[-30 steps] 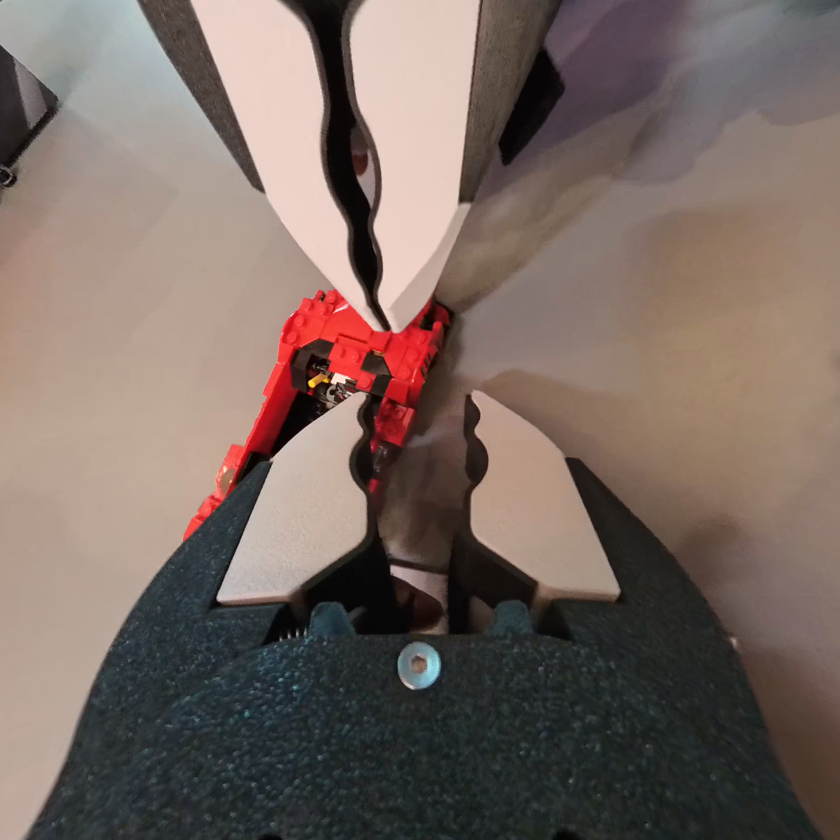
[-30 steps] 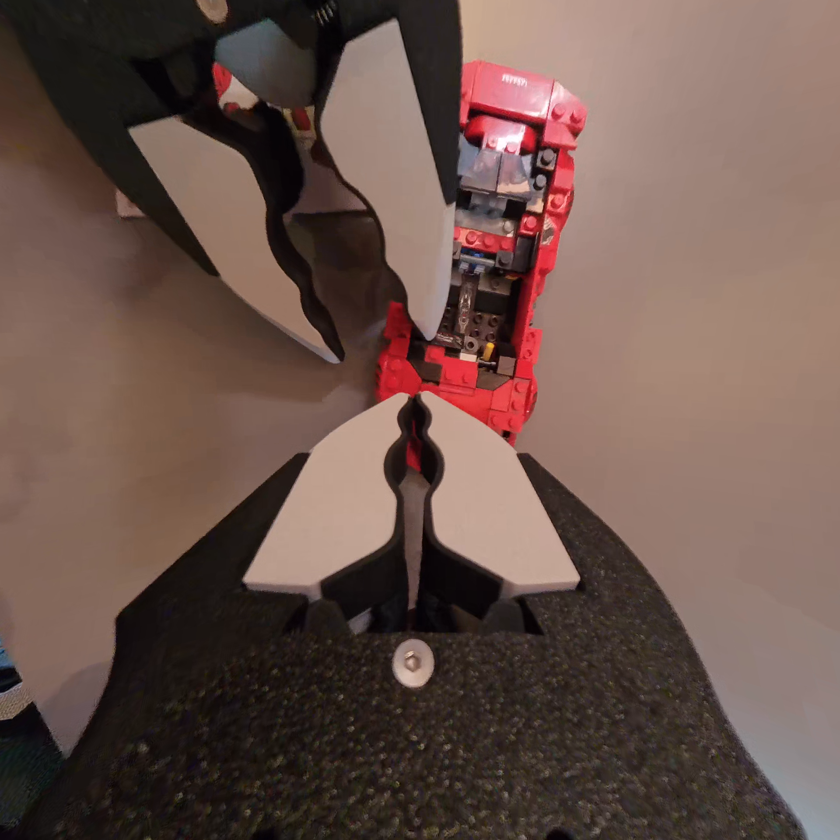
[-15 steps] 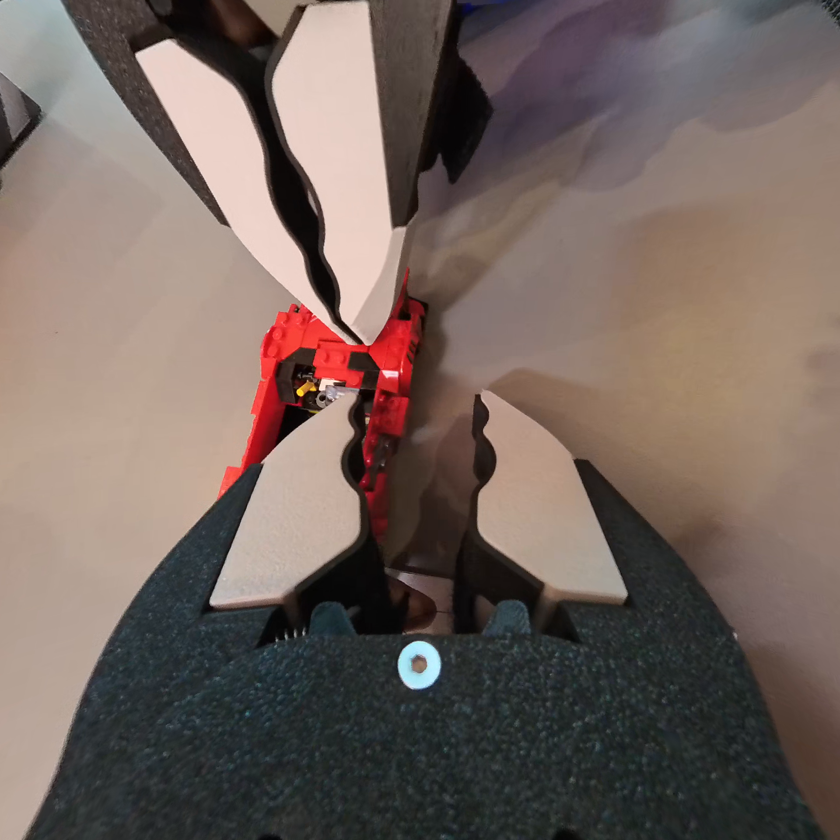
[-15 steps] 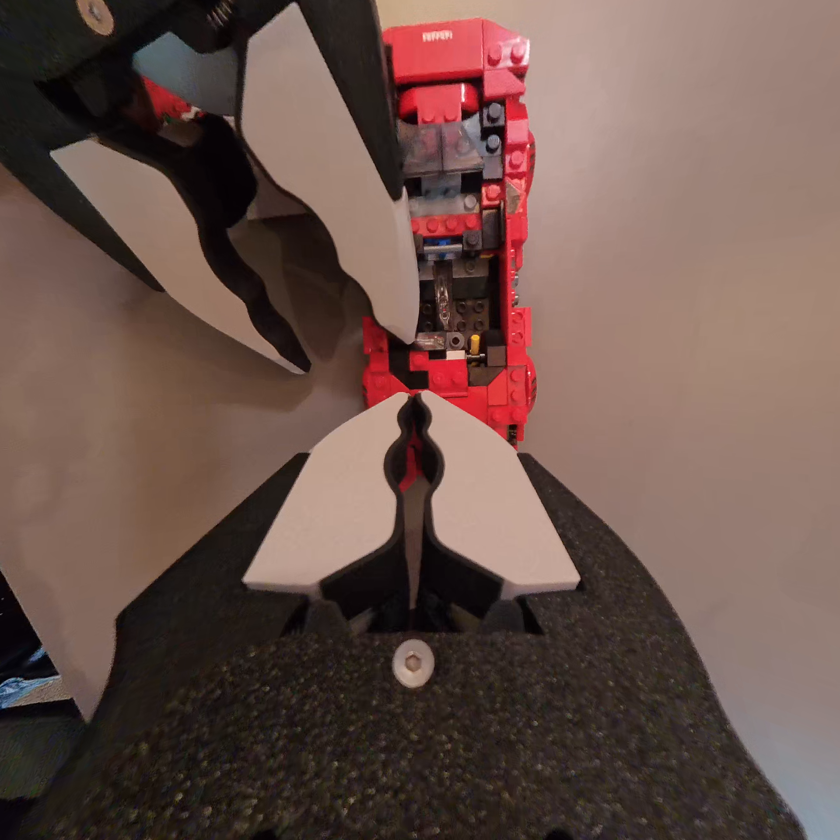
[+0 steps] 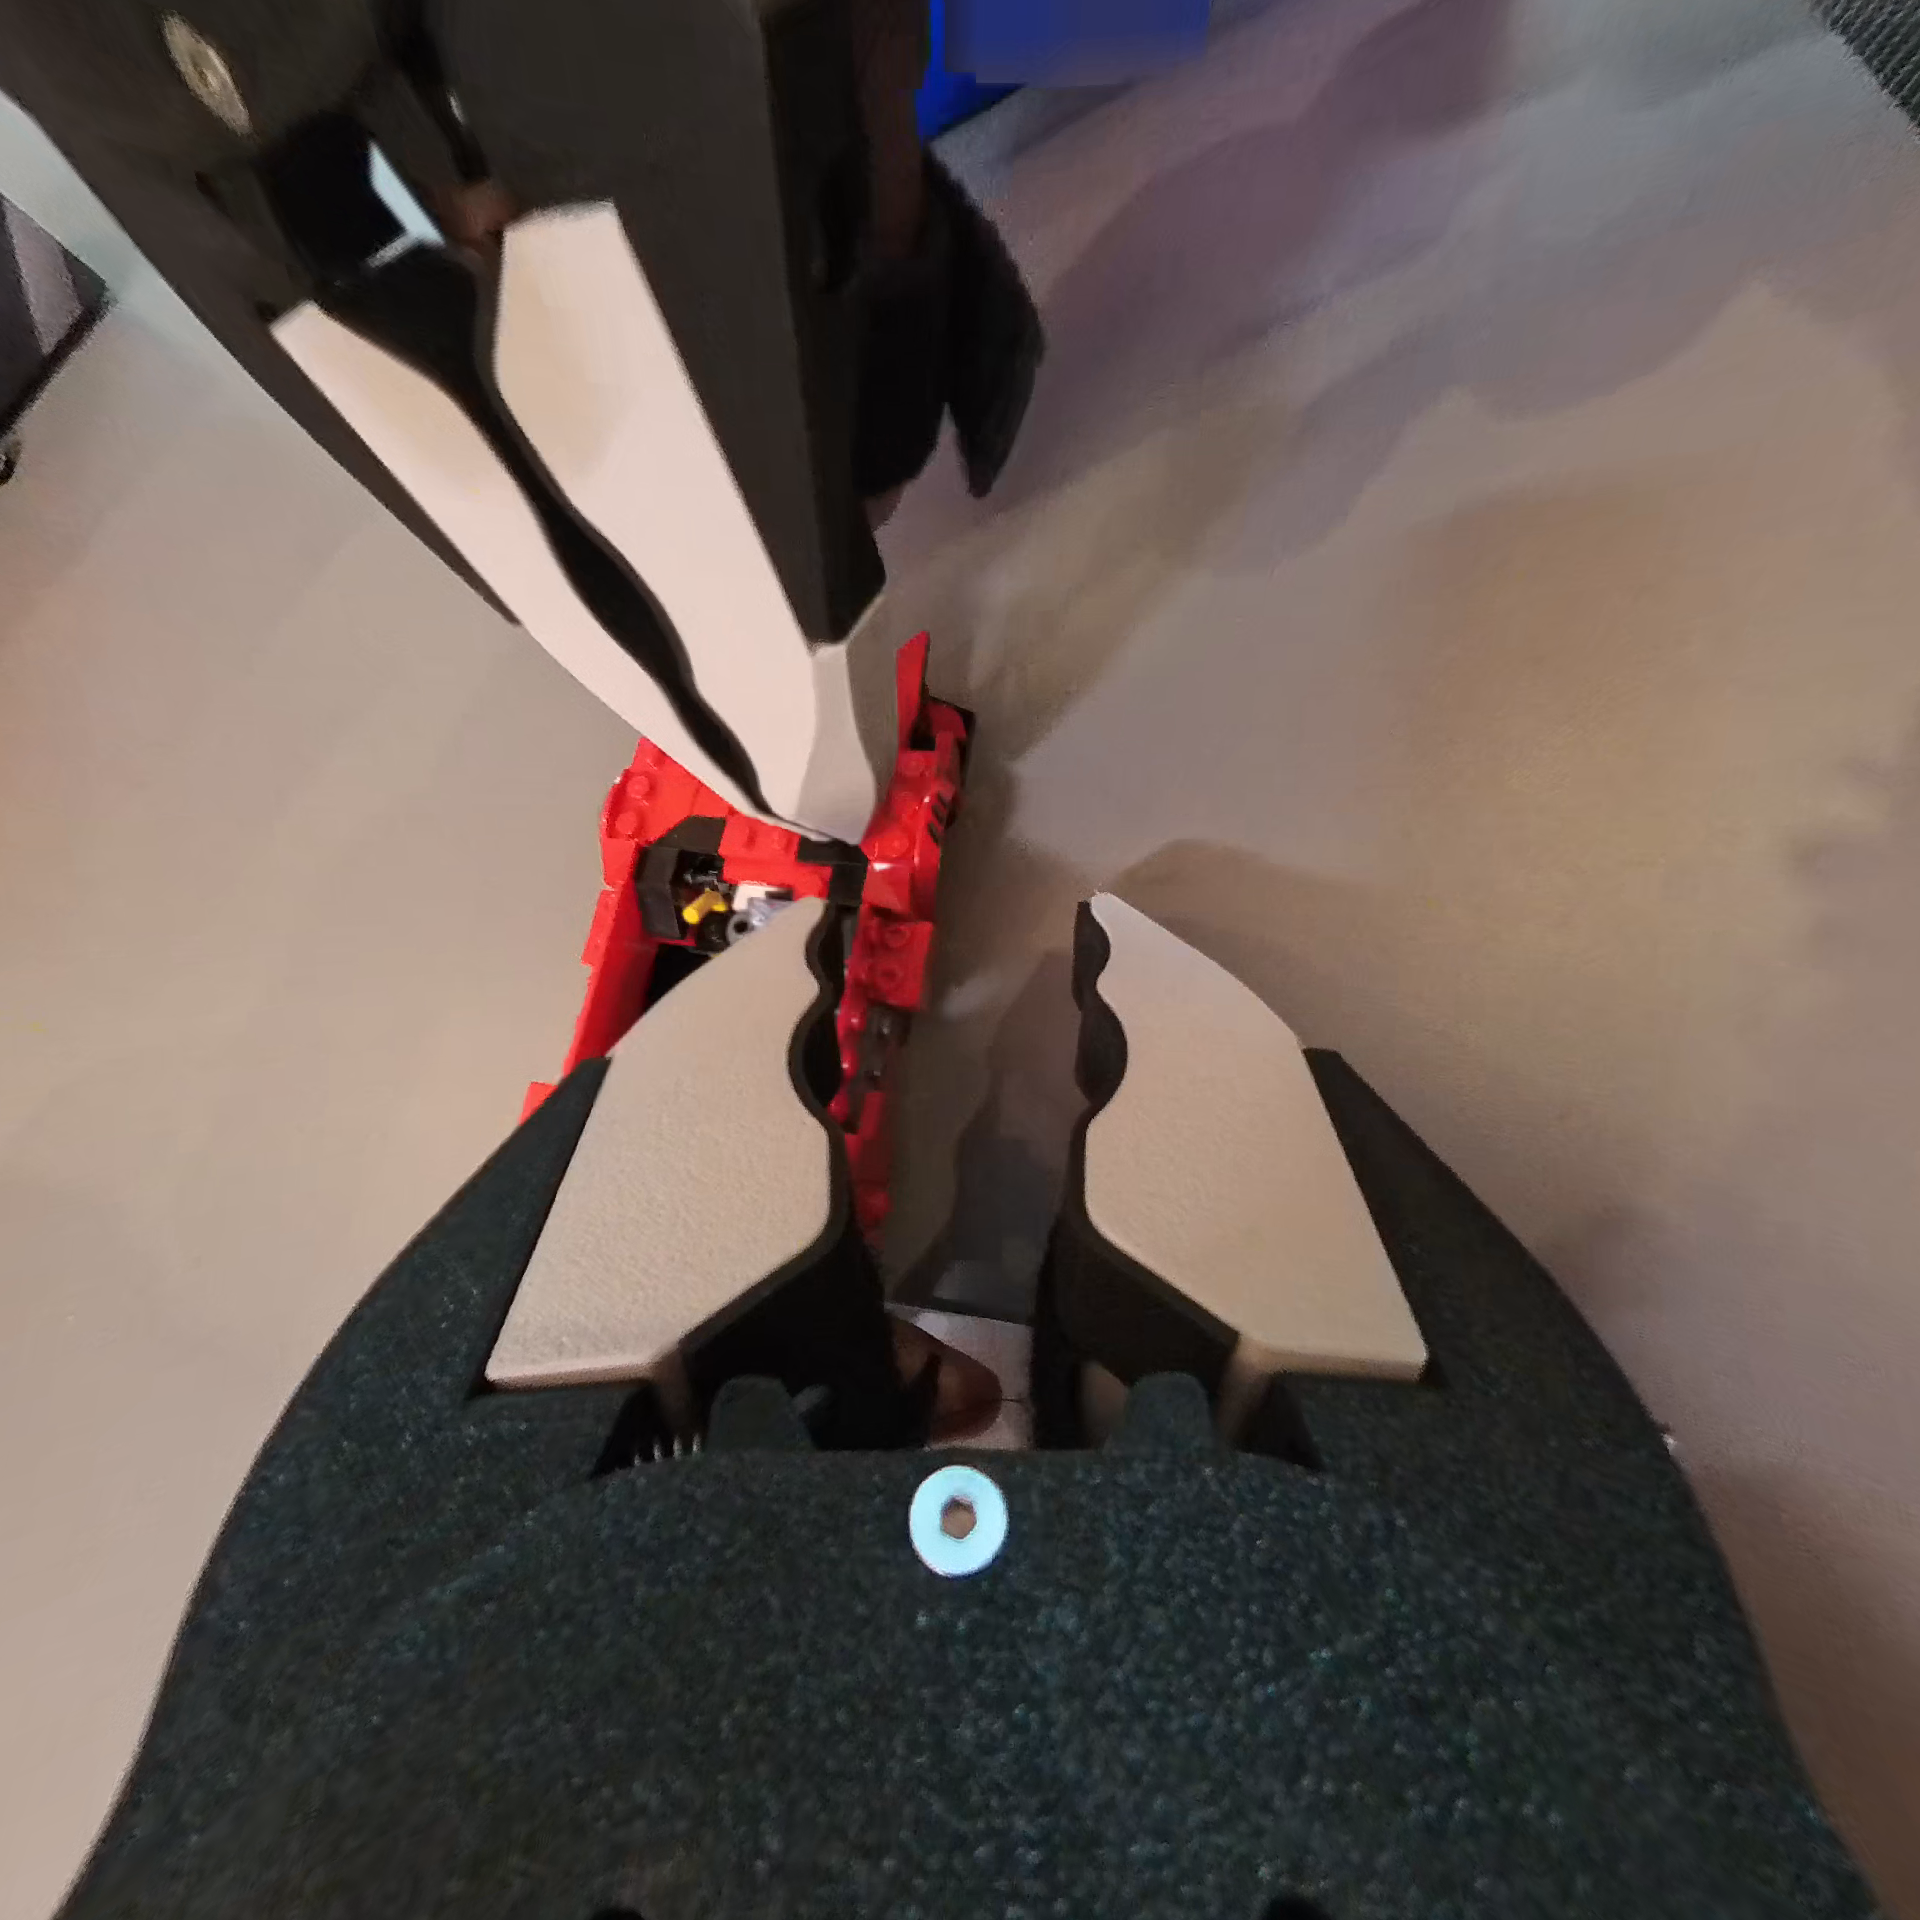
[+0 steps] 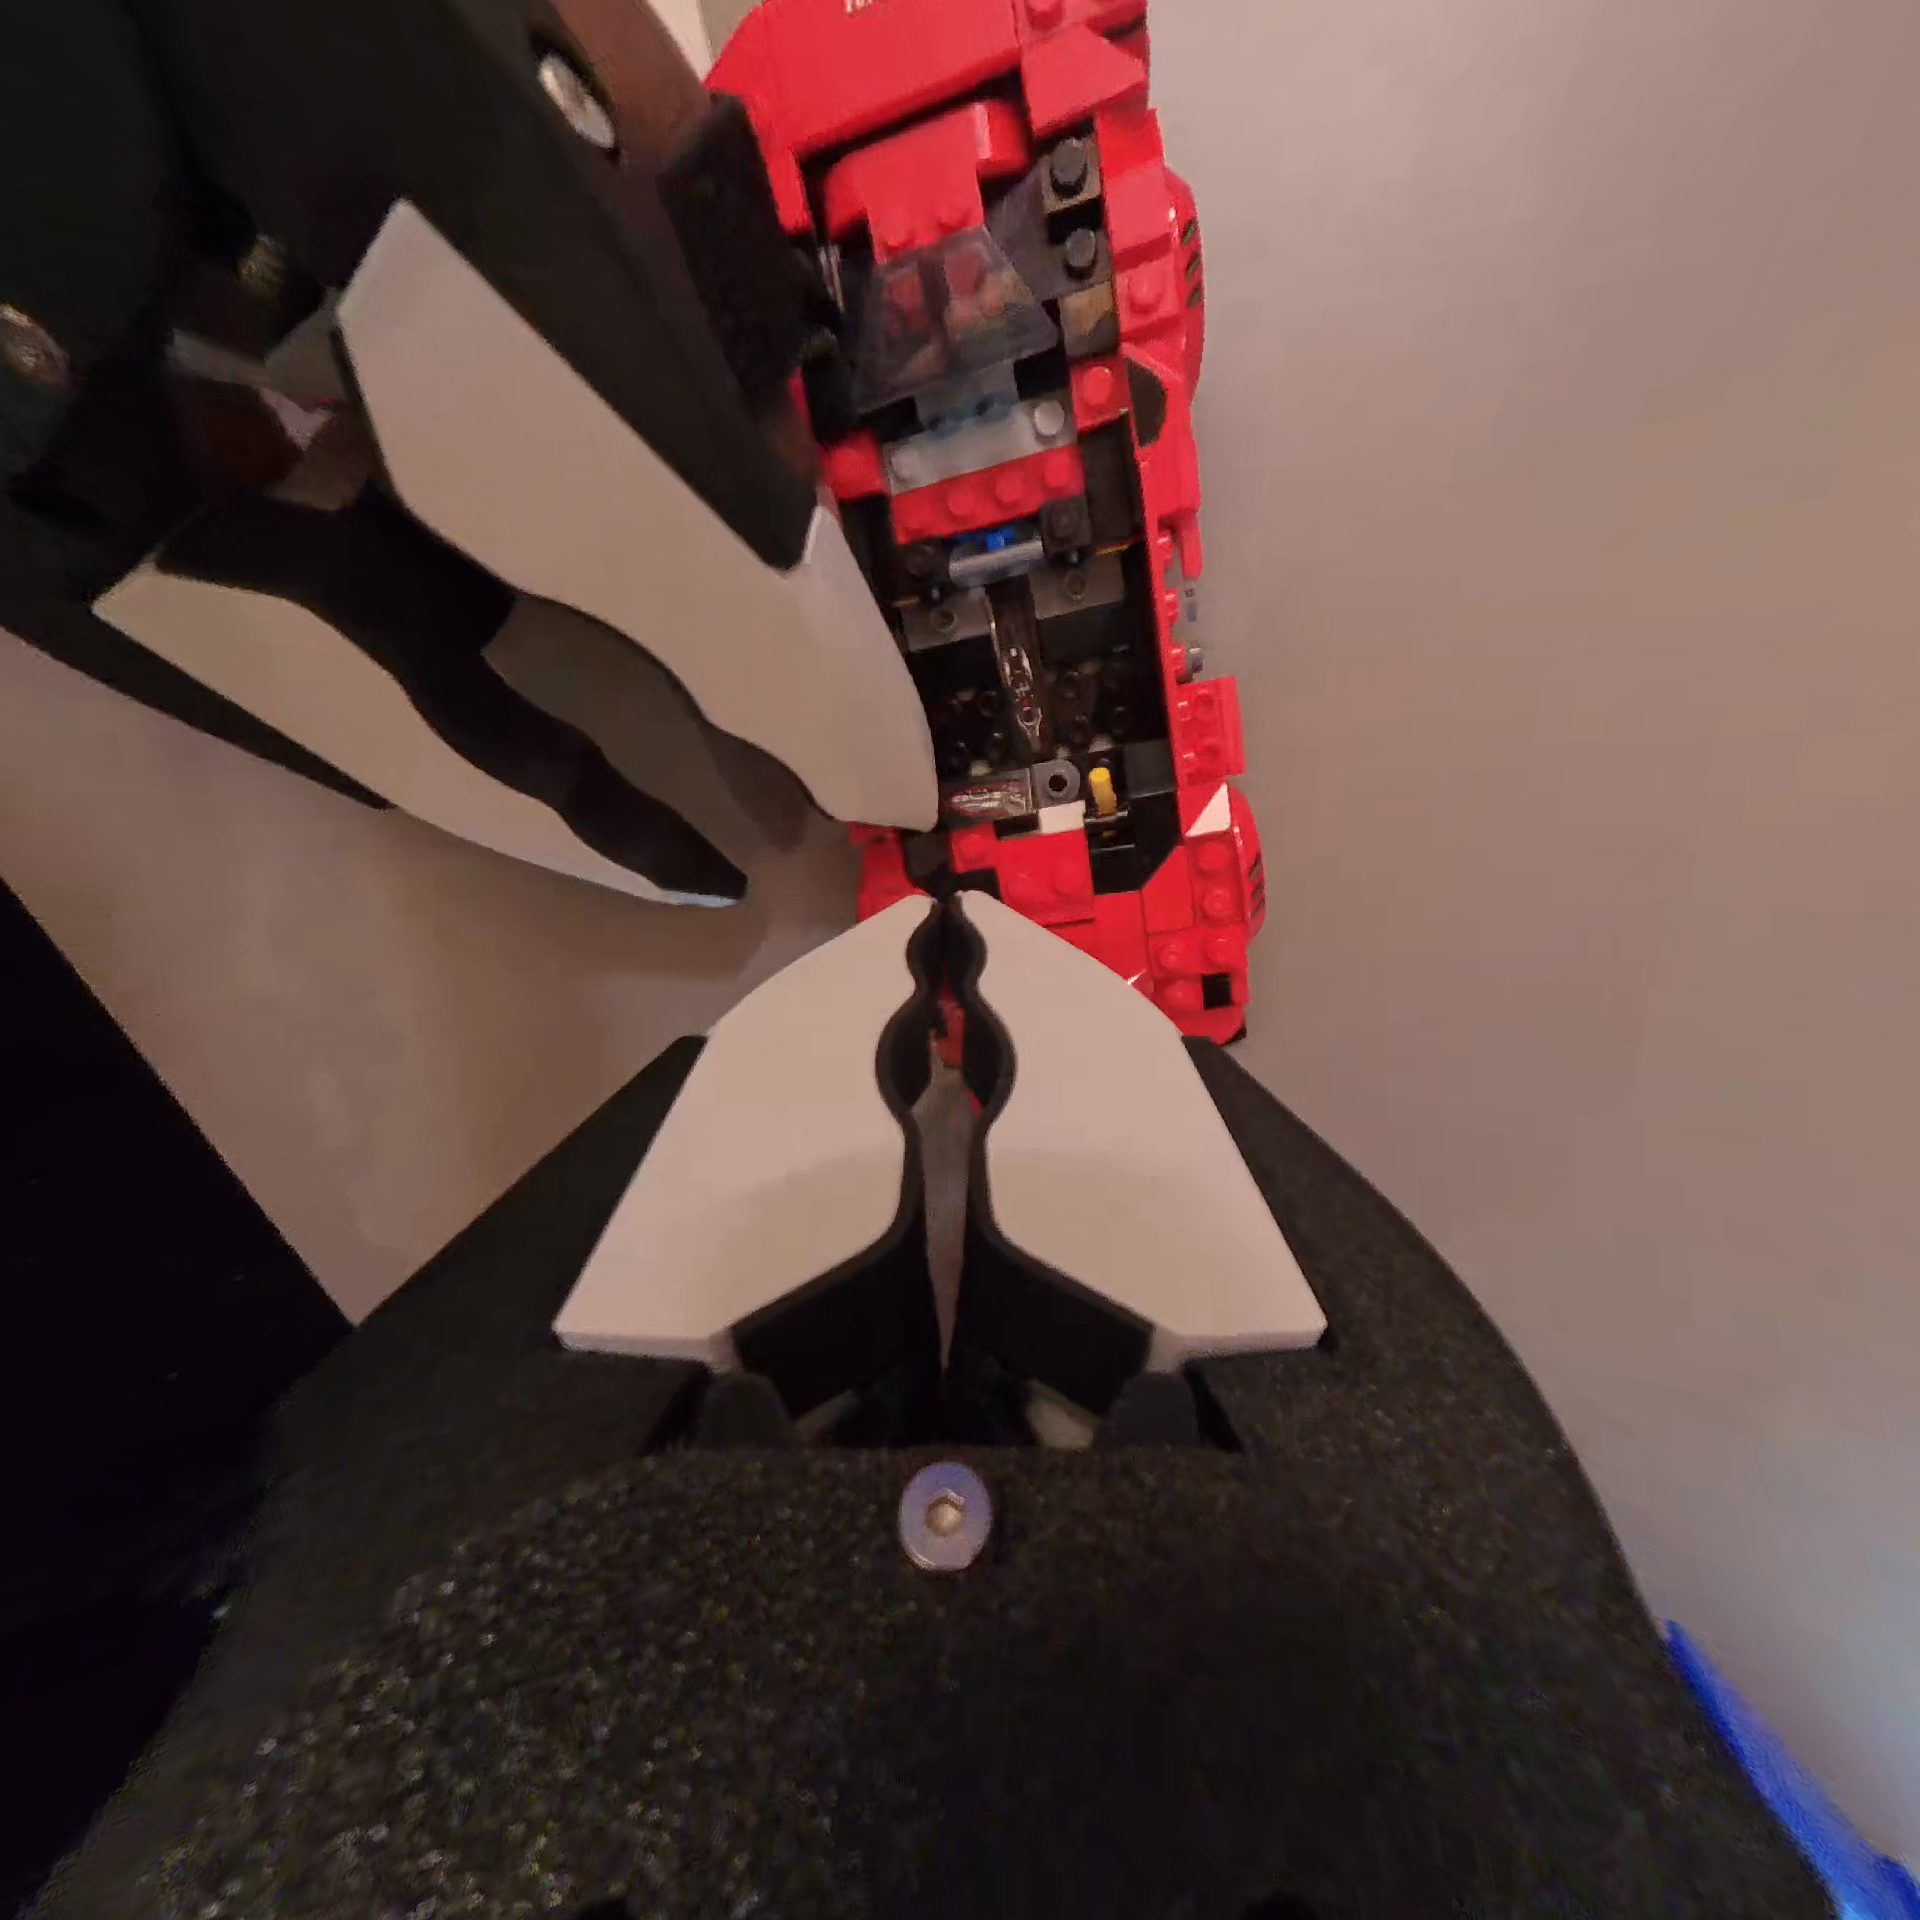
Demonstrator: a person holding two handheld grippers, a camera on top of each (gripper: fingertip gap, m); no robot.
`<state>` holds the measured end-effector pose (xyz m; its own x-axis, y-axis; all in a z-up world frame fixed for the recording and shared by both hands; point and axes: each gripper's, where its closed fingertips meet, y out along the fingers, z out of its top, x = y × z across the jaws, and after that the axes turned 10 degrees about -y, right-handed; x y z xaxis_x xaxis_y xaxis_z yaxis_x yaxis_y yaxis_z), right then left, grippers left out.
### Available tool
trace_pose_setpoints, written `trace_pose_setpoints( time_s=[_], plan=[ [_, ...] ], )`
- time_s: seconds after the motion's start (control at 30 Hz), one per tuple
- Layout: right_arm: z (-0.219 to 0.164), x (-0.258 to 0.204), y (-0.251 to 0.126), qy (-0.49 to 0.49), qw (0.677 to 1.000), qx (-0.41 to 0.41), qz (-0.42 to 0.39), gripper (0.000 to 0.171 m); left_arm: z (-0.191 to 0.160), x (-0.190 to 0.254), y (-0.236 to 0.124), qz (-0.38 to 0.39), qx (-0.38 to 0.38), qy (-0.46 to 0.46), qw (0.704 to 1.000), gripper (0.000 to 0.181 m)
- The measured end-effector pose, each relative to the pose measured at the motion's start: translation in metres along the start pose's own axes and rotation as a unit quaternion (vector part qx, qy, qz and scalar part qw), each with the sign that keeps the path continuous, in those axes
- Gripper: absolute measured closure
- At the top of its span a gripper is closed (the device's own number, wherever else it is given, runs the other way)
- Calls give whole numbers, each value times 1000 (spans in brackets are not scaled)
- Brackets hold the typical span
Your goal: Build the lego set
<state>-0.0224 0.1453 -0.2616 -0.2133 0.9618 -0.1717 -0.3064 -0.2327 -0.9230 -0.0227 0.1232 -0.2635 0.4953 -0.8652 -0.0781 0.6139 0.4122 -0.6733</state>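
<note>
A red lego car (image 6: 1049, 488), open on top with black and grey parts inside, lies on the beige table (image 6: 1558, 727). It also shows in the left wrist view (image 5: 904, 831). My right gripper (image 6: 945, 906) is shut, its tips against the car's near end; in the left wrist view it (image 5: 826, 826) comes down from the top onto the car. My left gripper (image 5: 954, 906) is open, with the car's side wall between the fingers. In the right wrist view it (image 6: 821, 852) reaches in from the upper left, one fingertip (image 6: 894, 790) on the car's left edge.
The table's left edge (image 6: 208, 1174) drops to a dark floor in the right wrist view. A blue thing (image 6: 1766, 1766) lies at the bottom right. A dark object (image 5: 42, 301) sits at the far left in the left wrist view.
My right gripper has come closer to the car and stays shut. It has leaned over to the right in the left wrist view. The left gripper stays open at the car's side.
</note>
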Motion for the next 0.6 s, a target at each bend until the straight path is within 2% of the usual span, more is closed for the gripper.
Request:
trace_pose_setpoints(
  time_s=[0.13,0.3,0.33,0.43,0.5,0.6],
  plan=[
    [0,1,0,2,999,-25,-20,171,9,-3,-9,2,22,-5,1000,140],
    [0,3,-2,-3,1000,-3,-14,171,12,-8,-16,7,31,-6,999,139],
    [1,4,-5,-5,1000,11,-19,171,12,-8,-18,8,30,-3,1000,139],
    [21,6,-35,-5,992,120,-30,171,12,-9,-20,10,32,1,999,139],
    [16,20,-49,-12,989,127,-80,171,12,-9,-20,10,30,2,1000,139],
    [5,20,-48,-15,989,131,-60,169,9,-10,-23,11,14,16,1000,139]
  ],
)
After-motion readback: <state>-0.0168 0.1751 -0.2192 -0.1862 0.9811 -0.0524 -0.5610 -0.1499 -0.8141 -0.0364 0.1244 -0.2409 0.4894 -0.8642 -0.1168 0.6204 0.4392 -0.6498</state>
